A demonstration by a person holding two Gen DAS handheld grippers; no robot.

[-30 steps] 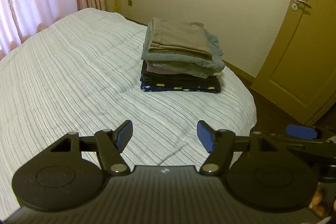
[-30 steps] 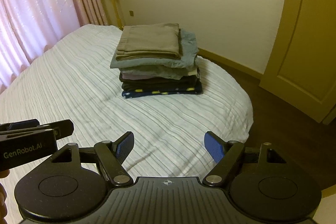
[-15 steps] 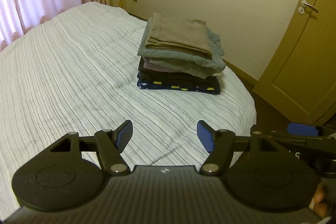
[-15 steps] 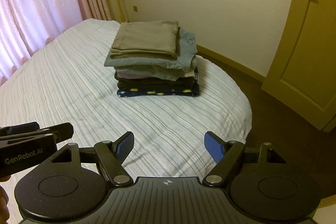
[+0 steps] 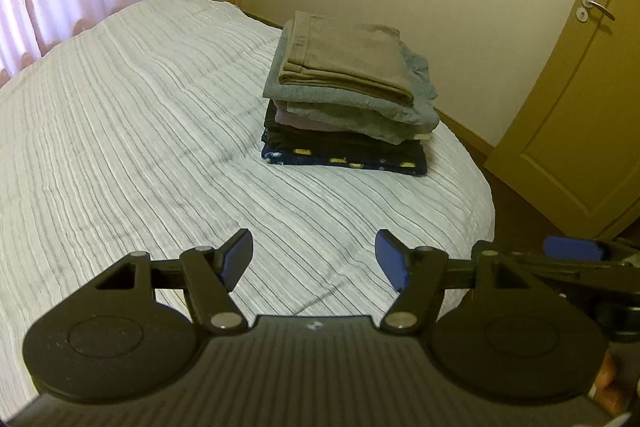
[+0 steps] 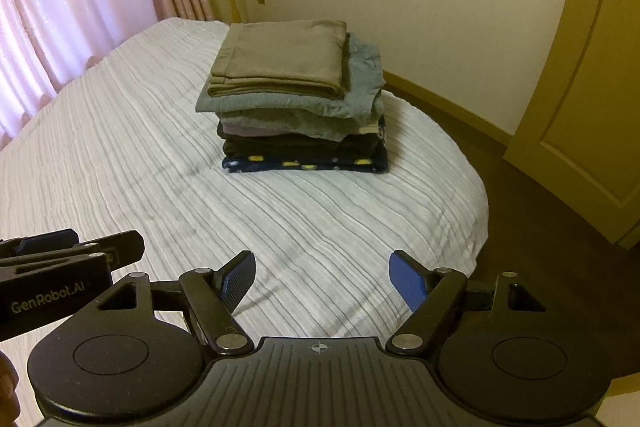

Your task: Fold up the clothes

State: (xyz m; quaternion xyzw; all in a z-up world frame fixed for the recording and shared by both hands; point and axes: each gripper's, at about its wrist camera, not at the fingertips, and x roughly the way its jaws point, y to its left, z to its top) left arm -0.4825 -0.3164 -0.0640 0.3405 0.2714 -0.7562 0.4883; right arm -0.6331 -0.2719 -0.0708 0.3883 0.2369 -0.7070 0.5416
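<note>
Both views are drawing closer to the stack of folded clothes [image 5: 352,99], now sitting larger near the bed's [image 5: 132,131] far right corner. Nothing loose is lying on the bed, so folding is looking finished. The left gripper [image 5: 314,263] and right gripper [image 6: 322,277] are hovering above the near edge, jaws spread and gripping nothing.

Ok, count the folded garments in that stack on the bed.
About 6, in one stack on the bed: tan on top, grey-blue, grey-green, pink, black, navy patterned at bottom. Thin layers may be hidden.
</note>
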